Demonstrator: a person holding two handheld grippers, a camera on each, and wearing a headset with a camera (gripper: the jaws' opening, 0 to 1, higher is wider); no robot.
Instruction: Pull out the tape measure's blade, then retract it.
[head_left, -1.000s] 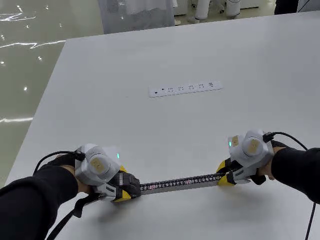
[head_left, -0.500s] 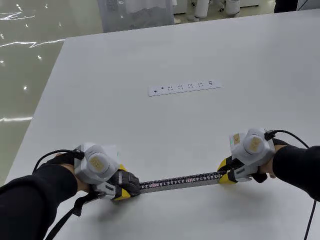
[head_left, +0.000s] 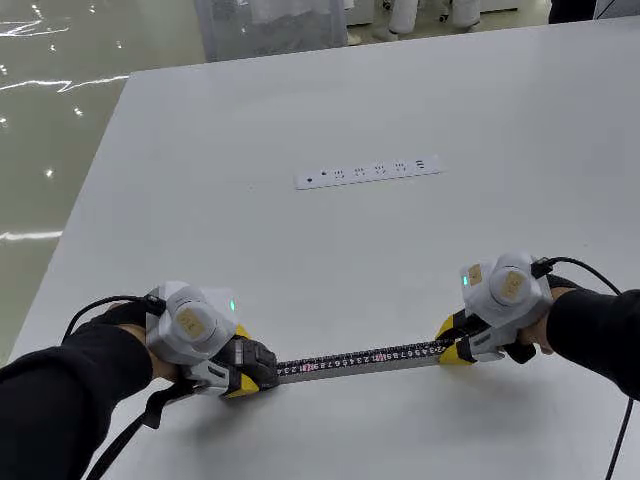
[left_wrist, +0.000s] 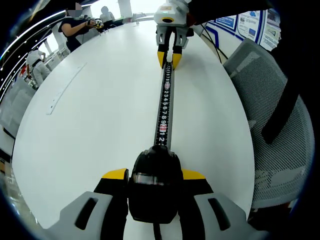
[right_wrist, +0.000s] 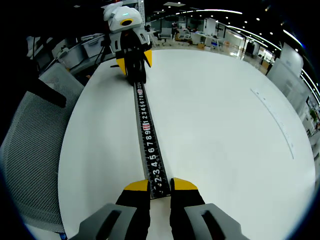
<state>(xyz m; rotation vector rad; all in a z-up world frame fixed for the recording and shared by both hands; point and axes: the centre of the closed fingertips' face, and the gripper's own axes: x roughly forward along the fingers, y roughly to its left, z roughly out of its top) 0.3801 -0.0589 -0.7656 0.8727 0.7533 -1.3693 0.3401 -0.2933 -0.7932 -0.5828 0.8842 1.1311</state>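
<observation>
Head view: by the table's (head_left: 300, 260) near edge, our left claw (head_left: 243, 362) holds the tape measure (head_left: 260, 363), our right claw (head_left: 447, 342) pinches its blade (head_left: 350, 359); we see bare table beyond.

The white counter (head_left: 300, 110) was broad and smooth. A long white power strip (head_left: 368, 171) lay flat near its middle, well apart from everything else. Close to the near edge the black tape measure case (head_left: 252, 364) sat on the surface, its numbered blade (head_left: 360, 360) stretched out to the right, low along the counter.
</observation>
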